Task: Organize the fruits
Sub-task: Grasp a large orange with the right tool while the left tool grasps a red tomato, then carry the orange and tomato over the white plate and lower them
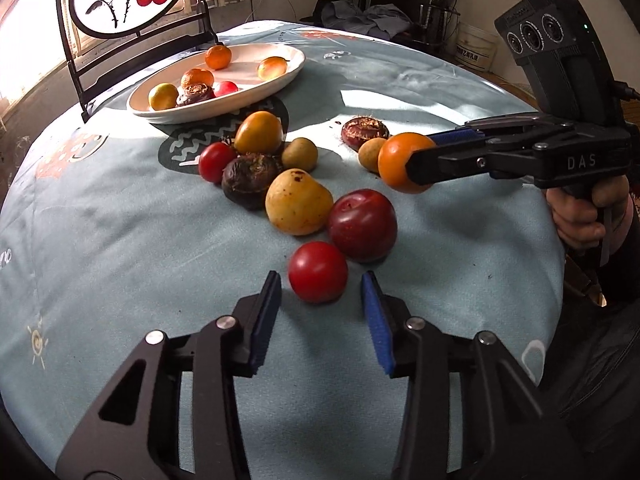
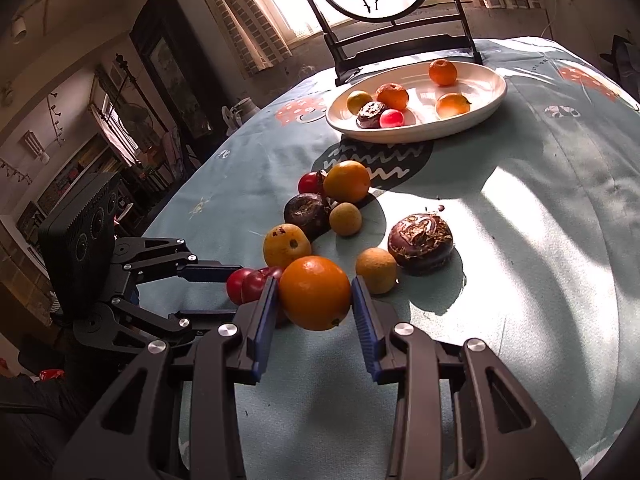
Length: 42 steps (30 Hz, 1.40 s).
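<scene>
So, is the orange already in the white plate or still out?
Out. The right gripper is shut on the orange, away from the white plate.

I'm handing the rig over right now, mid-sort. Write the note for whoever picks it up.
Right gripper: shut on an orange, held just above the cloth, not yet carried to the plate.
Left gripper: jaws either side of a small red tomato that sits on the cloth; in the left wrist view the pads do not touch it.
Done: six fruits already lie on the white plate at the far side.
Left: plate the orange, grab the tomato, then clear the loose pile: plum, yellow pear and the others behind them.
</scene>
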### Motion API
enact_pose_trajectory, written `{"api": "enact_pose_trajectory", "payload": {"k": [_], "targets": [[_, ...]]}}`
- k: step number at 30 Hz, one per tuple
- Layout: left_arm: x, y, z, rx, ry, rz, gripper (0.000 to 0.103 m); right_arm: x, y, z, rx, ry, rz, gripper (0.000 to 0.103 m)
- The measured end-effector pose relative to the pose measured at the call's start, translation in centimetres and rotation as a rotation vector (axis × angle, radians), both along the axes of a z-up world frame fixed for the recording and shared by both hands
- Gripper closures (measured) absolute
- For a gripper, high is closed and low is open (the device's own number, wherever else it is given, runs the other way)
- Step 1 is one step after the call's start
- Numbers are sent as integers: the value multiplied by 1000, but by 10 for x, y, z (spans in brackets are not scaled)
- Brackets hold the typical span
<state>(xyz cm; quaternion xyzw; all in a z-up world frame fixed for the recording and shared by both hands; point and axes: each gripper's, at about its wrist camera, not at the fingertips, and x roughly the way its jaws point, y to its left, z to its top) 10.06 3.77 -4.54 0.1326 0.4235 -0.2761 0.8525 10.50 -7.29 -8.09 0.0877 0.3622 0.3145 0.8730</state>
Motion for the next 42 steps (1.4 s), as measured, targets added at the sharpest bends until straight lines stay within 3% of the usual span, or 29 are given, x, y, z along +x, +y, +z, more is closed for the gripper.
{"api": "enact_pose_trajectory", "payload": {"k": [7, 13, 23, 28, 34, 37, 42], "targets": [[5, -5, 1, 22, -14, 11, 62, -1, 0, 1, 2, -2, 2, 65], [5, -9, -2, 45, -1, -8, 71, -1, -1, 1, 4, -8, 2, 65], [6, 3, 0, -25, 39, 22, 73, -3, -3, 2, 13, -14, 8, 65], [13, 11, 21, -104, 22, 44, 73, 3, -4, 6, 15, 13, 7, 65], [65, 5, 67, -197, -85, 173, 73, 46, -15, 51, 12, -100, -79, 65], [108, 0, 75, -190, -118, 273, 73, 86, -21, 64, -11, -140, -165, 65], [178, 1, 72, -183, -98, 397, 73, 152, -25, 63, -40, -150, -258, 65]]}}
